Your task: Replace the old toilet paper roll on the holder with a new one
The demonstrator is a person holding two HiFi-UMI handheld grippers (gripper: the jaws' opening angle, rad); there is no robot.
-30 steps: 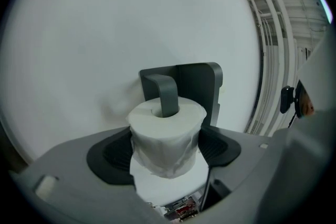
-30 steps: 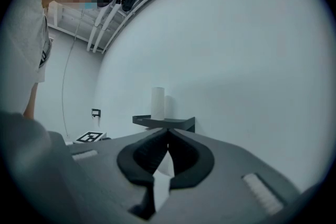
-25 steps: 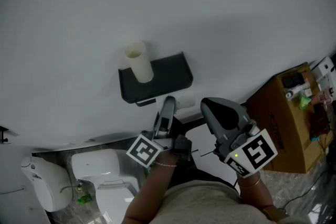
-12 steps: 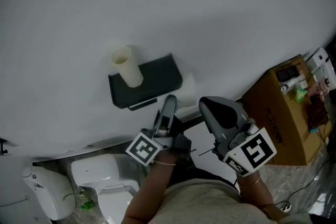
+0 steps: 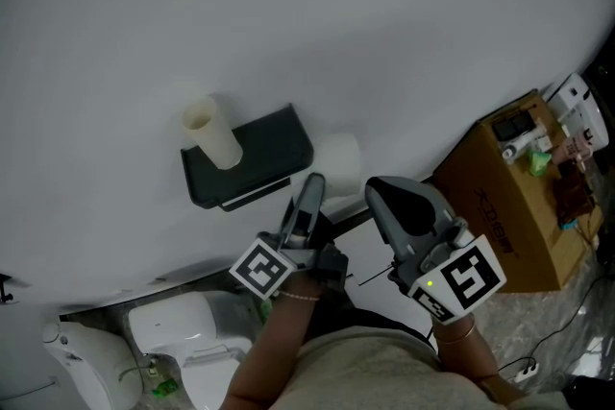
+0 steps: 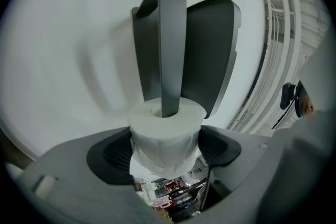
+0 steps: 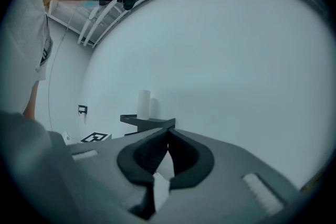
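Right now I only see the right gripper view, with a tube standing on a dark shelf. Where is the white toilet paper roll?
Observer: The left gripper is shut on the toilet paper roll. Its pads squeeze both sides.
Operator: Is it on the holder yet?
Observer: In the left gripper view, the holder's grey arm appears to reach down into the roll's hole.
Operator: Is anything off to my right?
Observer: Yes. The head view shows a brown cardboard box by the wall, with small things on top.
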